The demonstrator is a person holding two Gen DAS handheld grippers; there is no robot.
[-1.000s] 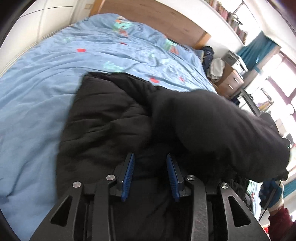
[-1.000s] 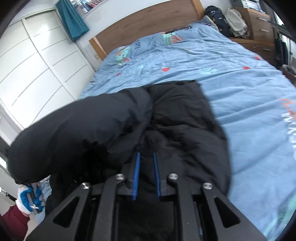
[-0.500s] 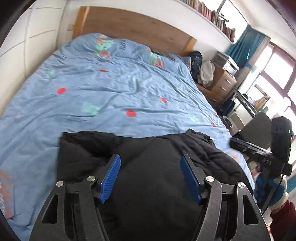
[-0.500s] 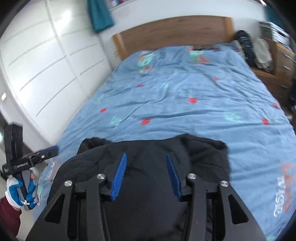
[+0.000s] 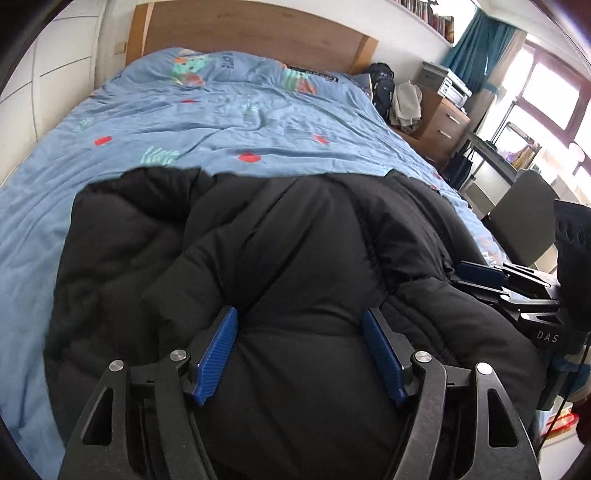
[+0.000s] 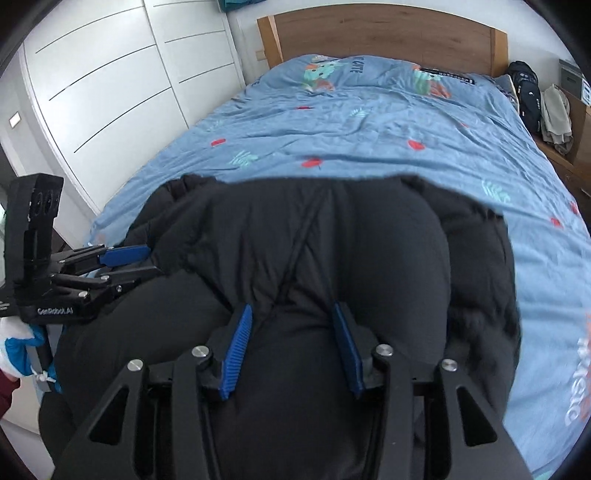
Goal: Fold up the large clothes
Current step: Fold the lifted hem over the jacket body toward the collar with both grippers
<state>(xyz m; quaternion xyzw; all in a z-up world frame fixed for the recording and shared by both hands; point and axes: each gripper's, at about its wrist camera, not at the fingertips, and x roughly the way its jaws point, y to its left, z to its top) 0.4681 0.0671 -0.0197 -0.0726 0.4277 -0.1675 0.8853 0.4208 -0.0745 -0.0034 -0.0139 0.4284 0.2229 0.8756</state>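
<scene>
Pressing down evenly should flatten this fold: the black puffer jacket (image 5: 295,258) lies bunched at the near end of the blue-duveted bed (image 5: 221,122), with the left gripper (image 5: 300,350) and right gripper (image 6: 291,343) above it, jaws wide, gripping nothing.

A home bedroom; ahead of the grippers a bed (image 5: 229,122) with wooden headboard (image 6: 388,33); white wardrobe (image 6: 110,85) left; dresser (image 5: 441,129) right.
</scene>
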